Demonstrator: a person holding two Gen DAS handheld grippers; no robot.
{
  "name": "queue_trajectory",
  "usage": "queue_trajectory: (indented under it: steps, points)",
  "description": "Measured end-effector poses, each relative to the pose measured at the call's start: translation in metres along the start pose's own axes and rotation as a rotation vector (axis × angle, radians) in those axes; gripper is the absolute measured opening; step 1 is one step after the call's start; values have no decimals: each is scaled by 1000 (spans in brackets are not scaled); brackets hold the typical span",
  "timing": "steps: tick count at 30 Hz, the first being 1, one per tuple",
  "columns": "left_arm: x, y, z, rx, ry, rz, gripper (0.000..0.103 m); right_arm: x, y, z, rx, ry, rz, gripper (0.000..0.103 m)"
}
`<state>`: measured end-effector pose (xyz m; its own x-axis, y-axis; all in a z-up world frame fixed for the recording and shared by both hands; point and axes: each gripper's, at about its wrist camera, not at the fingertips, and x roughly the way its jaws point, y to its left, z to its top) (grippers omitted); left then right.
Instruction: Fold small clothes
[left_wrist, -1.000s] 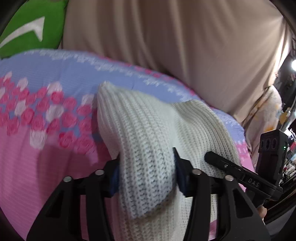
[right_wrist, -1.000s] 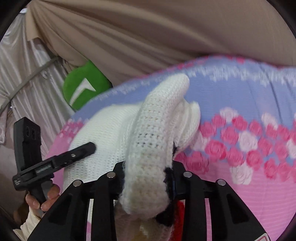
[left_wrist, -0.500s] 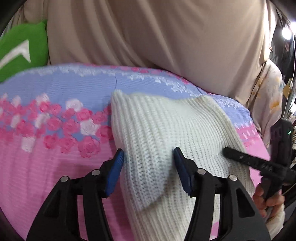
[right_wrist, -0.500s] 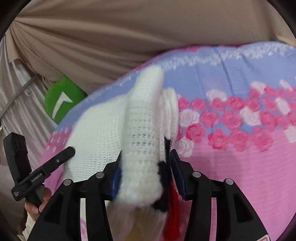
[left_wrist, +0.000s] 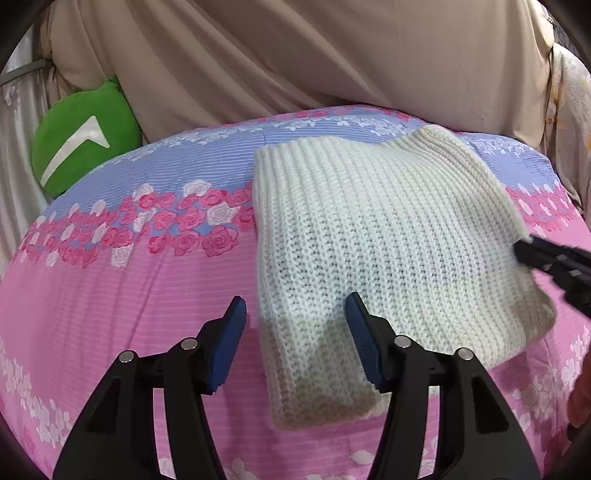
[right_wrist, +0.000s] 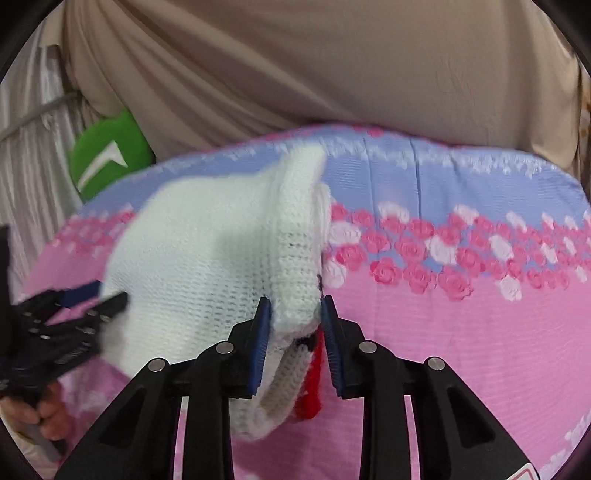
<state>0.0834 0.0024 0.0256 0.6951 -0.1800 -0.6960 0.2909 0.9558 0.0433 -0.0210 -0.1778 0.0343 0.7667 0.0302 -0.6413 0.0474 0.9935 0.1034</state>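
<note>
A folded white knit garment lies on the pink and lilac rose-print bedspread. My left gripper is open, its blue pads on either side of the garment's near left corner without pinching it. In the right wrist view my right gripper is shut on the folded right edge of the garment, with a red and black part showing under the fold. The right gripper's tip also shows in the left wrist view; the left gripper shows blurred in the right wrist view.
A green cushion with a white mark sits at the far left of the bed. Beige curtains hang behind the bed. A floral cloth hangs at the far right.
My left gripper has let go of the garment and opened, and the fold has dropped flat onto the bed. My right gripper has lowered its held edge toward the bedspread.
</note>
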Motion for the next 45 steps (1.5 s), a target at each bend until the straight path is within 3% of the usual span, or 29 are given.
queue_trajectory:
  steps: [3,6,7,14,16,18,23,27,32,33,34,36,38,41,42,45]
  points:
    - [-3,-1,-3,-10,-4,18,55,-18,20,-4,-78,-30,32,25]
    - [-4,-6,-7,-6,-14,54,59,9,25,-21,-137,52,-31,25]
    - [-4,-7,-8,-7,-16,63,59,25,19,-27,-117,100,-46,25]
    - [-8,-12,-20,-18,-41,110,64,-8,15,-29,-48,-5,-19,25]
    - [-10,-14,-25,-31,-44,112,65,9,12,-39,-48,47,-43,25]
    - [-13,-16,-31,-46,-50,105,67,16,9,-46,-47,56,-73,36]
    - [-18,-14,-39,-80,-63,90,68,-8,13,-38,-27,1,-35,35]
    - [-34,1,-26,-141,-114,36,73,-16,3,-23,11,-32,-11,37]
    - [-37,25,9,-203,-144,24,76,8,-6,6,34,23,67,38]
    - [-35,26,14,-204,-146,30,76,17,-6,11,34,40,63,30]
    - [-32,26,20,-199,-142,38,76,19,-7,15,38,38,64,24]
    - [-27,25,25,-192,-132,33,75,7,-10,24,68,-16,116,21]
    - [-19,24,26,-189,-109,24,76,-4,-14,29,67,-65,107,20]
    - [-5,21,21,-180,-74,33,76,37,-26,17,75,52,42,20]
    - [1,20,18,-179,-60,28,76,49,-29,11,71,65,29,21]
    - [9,19,10,-186,-33,25,77,32,-30,16,103,40,60,22]
